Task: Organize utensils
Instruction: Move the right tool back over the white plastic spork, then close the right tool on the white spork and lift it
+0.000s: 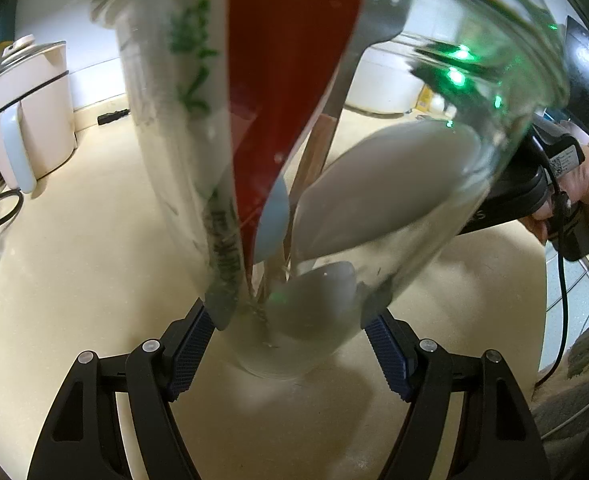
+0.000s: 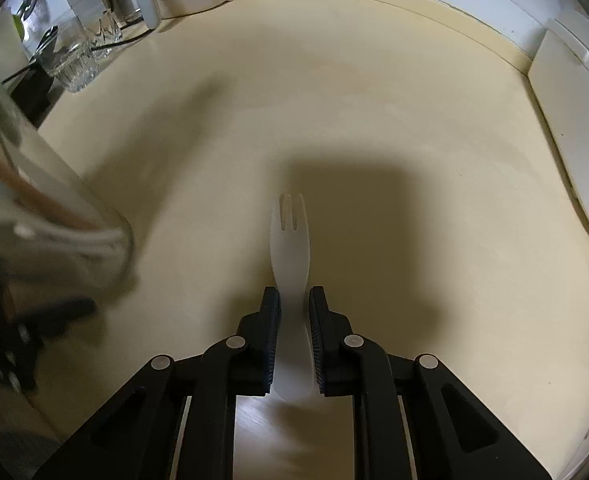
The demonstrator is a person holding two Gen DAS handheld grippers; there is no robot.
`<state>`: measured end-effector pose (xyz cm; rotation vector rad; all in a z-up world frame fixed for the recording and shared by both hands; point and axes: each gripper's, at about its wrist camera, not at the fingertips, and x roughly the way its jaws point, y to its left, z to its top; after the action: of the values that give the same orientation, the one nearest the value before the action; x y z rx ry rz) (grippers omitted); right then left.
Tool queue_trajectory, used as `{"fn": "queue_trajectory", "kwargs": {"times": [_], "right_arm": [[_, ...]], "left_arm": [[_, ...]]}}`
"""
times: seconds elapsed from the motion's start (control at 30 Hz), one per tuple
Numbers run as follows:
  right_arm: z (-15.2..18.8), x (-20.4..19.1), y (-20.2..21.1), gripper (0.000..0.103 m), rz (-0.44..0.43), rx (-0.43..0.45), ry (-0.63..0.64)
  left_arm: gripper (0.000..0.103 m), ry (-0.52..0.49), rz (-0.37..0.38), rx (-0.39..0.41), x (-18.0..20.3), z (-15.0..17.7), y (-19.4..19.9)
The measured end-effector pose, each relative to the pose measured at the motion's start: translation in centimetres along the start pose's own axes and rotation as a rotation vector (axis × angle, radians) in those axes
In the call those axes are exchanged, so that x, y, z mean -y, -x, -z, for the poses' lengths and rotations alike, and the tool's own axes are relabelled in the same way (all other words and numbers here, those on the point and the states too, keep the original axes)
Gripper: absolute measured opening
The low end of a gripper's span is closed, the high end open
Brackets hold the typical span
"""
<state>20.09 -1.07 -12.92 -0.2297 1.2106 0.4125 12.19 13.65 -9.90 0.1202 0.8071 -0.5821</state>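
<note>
White plastic fork (image 2: 287, 240) lying mid-counter, handle clamped between the pads of the right gripper (image 2: 294, 308), tines pointing toward the counter's (image 2: 374, 100) back edge, glass jar (image 1: 374, 208) of utensils, tilted, pinched in the left gripper (image 1: 290, 334) toward the counter's left side

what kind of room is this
Most likely a home kitchen: a cream countertop, an electric kettle against the wall, drinking glasses, and a glass jar of utensils.

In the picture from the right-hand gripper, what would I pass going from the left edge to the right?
Tilted glass jar with utensils → white plastic fork between the closed jaws of the right gripper → white board leaning on the wall.
</note>
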Motion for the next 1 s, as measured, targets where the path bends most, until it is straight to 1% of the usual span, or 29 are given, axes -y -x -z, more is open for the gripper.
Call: {"fn": "queue_trajectory", "kwargs": {"times": [0.07,0.13,0.17,0.27,0.37,0.47,0.53,0.6,0.63,0.67,0.73,0.8,0.83,0.93,1.0], "right_arm": [[0.3,0.8,0.0,0.016,-0.007,0.004,-0.005],[0.8,2.0,0.2,0.018,-0.06,0.019,-0.065],[1.1,2.4,0.3,0.023,-0.079,0.027,-0.092],[1.5,2.7,0.4,0.031,-0.108,0.056,-0.122],[1.3,2.3,0.4,0.035,-0.098,0.077,-0.097],[0.6,1.6,0.1,0.037,-0.036,0.088,-0.048],[0.2,0.9,-0.2,0.037,0.019,0.091,-0.007],[-0.1,0.7,-0.2,0.034,0.017,0.094,-0.01],[-0.2,0.5,-0.2,0.025,0.019,0.091,-0.004],[-0.3,0.2,-0.4,0.019,0.018,0.086,-0.003],[-0.2,0.2,-0.4,0.019,0.009,0.078,-0.015],[0.3,0.7,-0.1,0.019,-0.028,0.086,-0.057],[0.6,1.1,0.2,0.019,-0.059,0.098,-0.093],[1.0,1.8,2.0,0.019,-0.135,0.165,-0.168],[1.1,2.3,4.1,0.019,-0.195,0.23,-0.215]], "left_arm": [[0.078,0.0,0.0,0.0,0.0,0.0,0.0],[0.078,0.0,-0.001,0.0,0.0,0.0,0.0],[0.078,0.0,-0.001,0.0,0.1,0.0,0.0],[0.078,0.0,0.001,0.0,0.0,0.0,0.0],[0.078,0.0,0.002,0.0,0.1,-0.1,-0.2],[0.078,0.0,0.001,-0.001,0.1,-0.1,-0.2],[0.078,-0.001,0.0,-0.003,0.1,-0.1,-0.2],[0.078,0.001,-0.001,-0.015,0.1,0.0,-0.4],[0.078,0.001,-0.001,-0.019,0.2,0.0,-0.5],[0.078,0.001,-0.002,-0.02,0.2,0.0,-0.5],[0.078,0.0,-0.002,-0.021,0.2,0.1,-0.5],[0.078,0.0,-0.004,-0.021,0.2,0.1,-0.5],[0.078,0.001,-0.007,-0.021,0.2,0.2,-0.4],[0.078,0.006,-0.011,-0.018,0.1,0.3,-0.4],[0.078,0.009,-0.01,-0.012,0.0,0.2,-0.2]]}}
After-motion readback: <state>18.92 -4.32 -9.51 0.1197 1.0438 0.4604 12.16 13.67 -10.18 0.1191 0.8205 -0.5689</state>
